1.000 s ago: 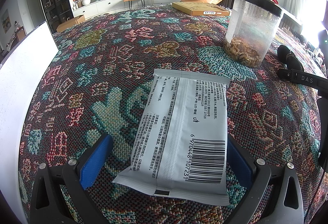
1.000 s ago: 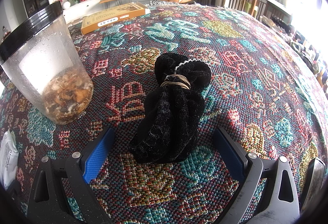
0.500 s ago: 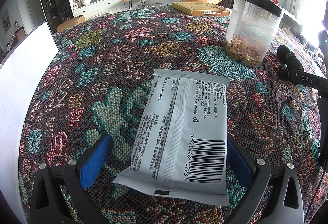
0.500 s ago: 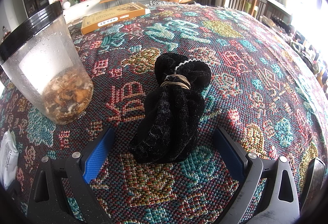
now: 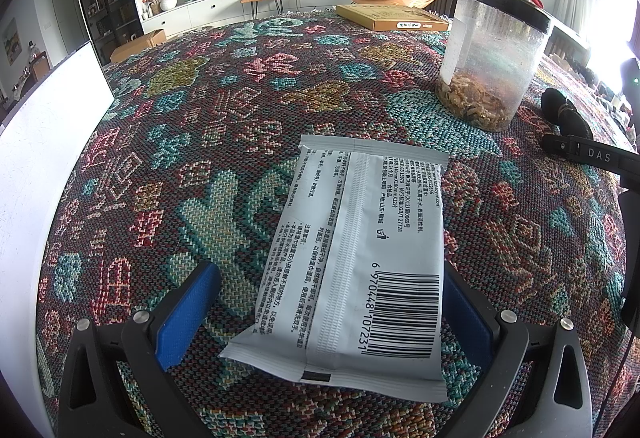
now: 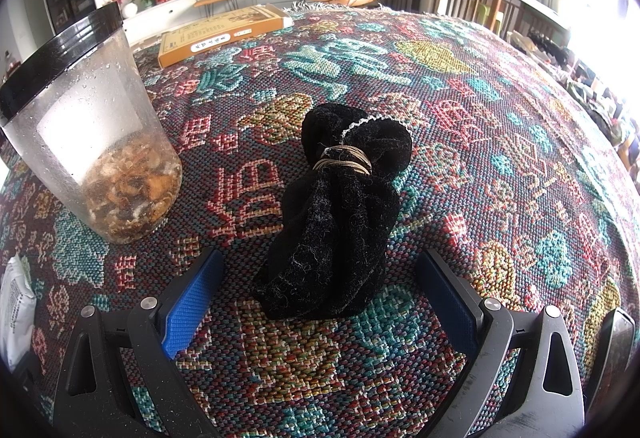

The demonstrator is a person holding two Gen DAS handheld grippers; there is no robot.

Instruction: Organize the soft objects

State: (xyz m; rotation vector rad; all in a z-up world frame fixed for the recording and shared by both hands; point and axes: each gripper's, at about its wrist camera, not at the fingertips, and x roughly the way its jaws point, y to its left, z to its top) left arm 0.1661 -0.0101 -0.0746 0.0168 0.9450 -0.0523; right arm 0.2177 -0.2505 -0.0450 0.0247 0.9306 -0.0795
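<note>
Both grippers are spread wide and hold nothing. The left gripper [image 5: 324,314] straddles the near end of the packet [image 5: 356,270], which lies flat on the cloth [image 5: 224,109]; its right edge sits just beside the right finger, while a clear gap separates it from the left finger. The right gripper [image 6: 320,298] brackets the near, loose end of the black pouch [image 6: 340,217], with room on both sides. The packet's long axis runs straight away from the fingers, barcode end nearest and sealed top pointing toward the jar [image 5: 492,57]. The pouch also lies lengthwise away from the fingers, its tied neck and ruffled mouth at the far end. The likely trouble: closing on the off-centre packet could shove it sideways or buckle the thin film instead of gripping it, and pinching only the pouch's floppy hem might let it slip or sag when lifted. A careless swing could also knock the jar, which stands between them.
</note>
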